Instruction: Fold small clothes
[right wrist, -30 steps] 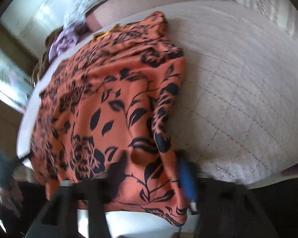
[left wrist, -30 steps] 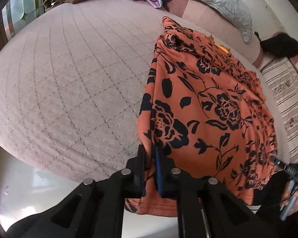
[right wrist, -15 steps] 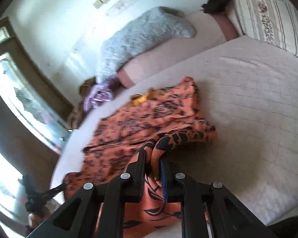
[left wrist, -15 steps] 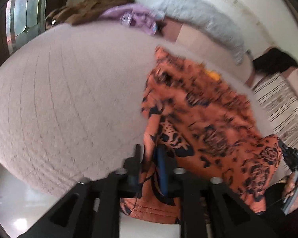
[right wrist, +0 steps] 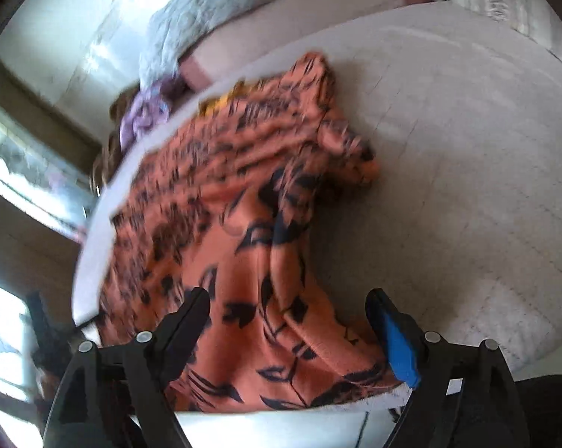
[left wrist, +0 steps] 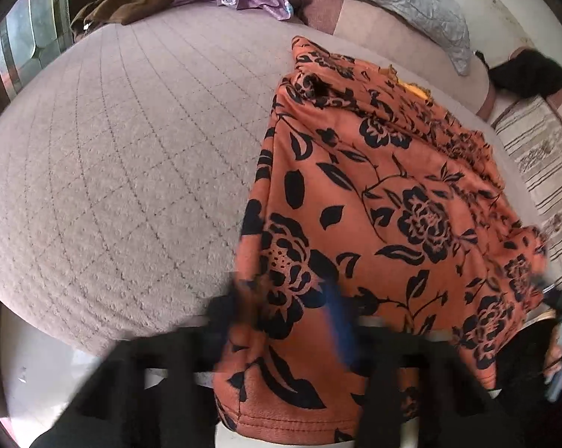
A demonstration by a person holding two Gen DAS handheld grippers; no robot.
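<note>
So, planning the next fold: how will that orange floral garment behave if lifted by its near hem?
The orange floral garment is probably floppy: it lies rumpled and droops over the bed edge. It looks soft and light, so it would likely sag and need both corners held.

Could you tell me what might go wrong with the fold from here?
The cloth hangs over the bed's near edge, so it may slide off. The right gripper is opening with cloth between its fingers and could let the fold slump. The left gripper is closing on a blurred bunch and might catch extra layers.
</note>
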